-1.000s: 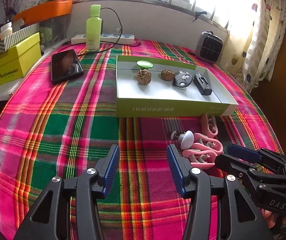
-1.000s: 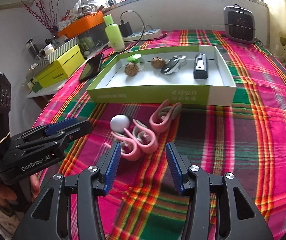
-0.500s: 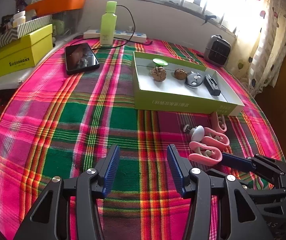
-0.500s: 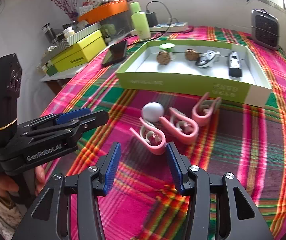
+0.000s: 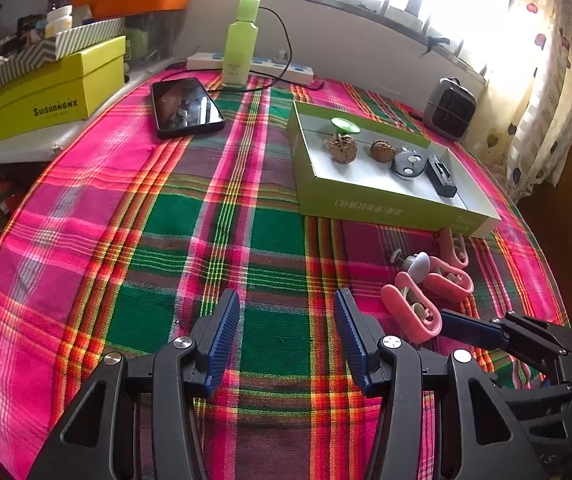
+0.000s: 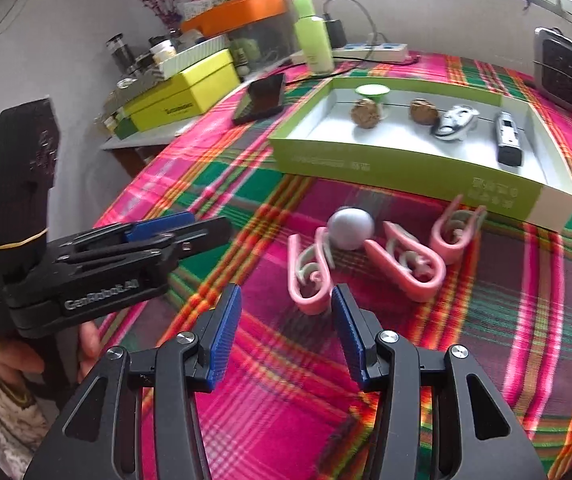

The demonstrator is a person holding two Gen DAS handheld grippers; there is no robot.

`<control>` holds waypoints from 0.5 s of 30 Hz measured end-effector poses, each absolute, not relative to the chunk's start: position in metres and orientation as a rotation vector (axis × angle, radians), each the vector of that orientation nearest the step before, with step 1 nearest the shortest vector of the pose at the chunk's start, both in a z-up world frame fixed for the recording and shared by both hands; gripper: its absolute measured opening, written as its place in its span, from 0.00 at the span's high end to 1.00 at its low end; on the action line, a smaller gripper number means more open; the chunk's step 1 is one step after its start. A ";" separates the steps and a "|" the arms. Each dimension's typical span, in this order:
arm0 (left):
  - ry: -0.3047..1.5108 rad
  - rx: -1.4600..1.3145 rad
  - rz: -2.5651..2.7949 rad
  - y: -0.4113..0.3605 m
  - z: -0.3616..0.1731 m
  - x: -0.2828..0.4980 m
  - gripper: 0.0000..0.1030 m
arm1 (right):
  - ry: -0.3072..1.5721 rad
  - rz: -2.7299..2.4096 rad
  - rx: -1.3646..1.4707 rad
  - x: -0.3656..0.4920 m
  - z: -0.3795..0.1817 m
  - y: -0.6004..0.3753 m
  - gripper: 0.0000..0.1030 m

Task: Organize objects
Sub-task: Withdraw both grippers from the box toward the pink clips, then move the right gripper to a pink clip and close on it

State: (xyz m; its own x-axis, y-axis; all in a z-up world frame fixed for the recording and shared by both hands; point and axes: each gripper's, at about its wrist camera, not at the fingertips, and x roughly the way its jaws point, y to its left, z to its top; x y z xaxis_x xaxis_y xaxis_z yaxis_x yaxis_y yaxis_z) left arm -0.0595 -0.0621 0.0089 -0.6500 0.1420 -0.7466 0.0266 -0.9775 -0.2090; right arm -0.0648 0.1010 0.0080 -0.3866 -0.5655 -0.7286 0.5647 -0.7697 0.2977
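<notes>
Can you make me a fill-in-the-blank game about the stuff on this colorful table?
1. The three clothespins on the tablecloth are colored ____.
2. The two walnuts sit inside the green ____.
3. The black phone lies ____ the tray, on the cloth.
4. The right gripper is holding ____.

Missing words: pink; tray; outside; nothing

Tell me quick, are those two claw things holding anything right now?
Left gripper: jaws open, holding nothing.
Right gripper: jaws open, holding nothing; a pink clip lies just ahead.
</notes>
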 end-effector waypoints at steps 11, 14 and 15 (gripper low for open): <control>-0.329 -1.283 2.726 -0.055 0.009 -0.060 0.54 | -0.015 -2.279 1.086 -0.068 0.020 0.135 0.53; -0.332 -1.276 2.688 -0.047 0.010 -0.061 0.54 | 0.047 -2.368 1.093 -0.074 0.021 0.143 0.53; -0.340 -1.269 2.671 -0.044 0.010 -0.060 0.53 | 0.068 -2.379 1.091 -0.075 0.022 0.143 0.53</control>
State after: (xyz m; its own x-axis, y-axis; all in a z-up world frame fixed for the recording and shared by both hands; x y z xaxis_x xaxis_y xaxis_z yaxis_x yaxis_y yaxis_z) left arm -0.0604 -0.0443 0.0101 -0.6253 0.2442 -0.7412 -0.0508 -0.9605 -0.2736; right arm -0.0751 0.1433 0.0215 -0.5422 -0.4341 -0.7194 0.4745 -0.8648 0.1643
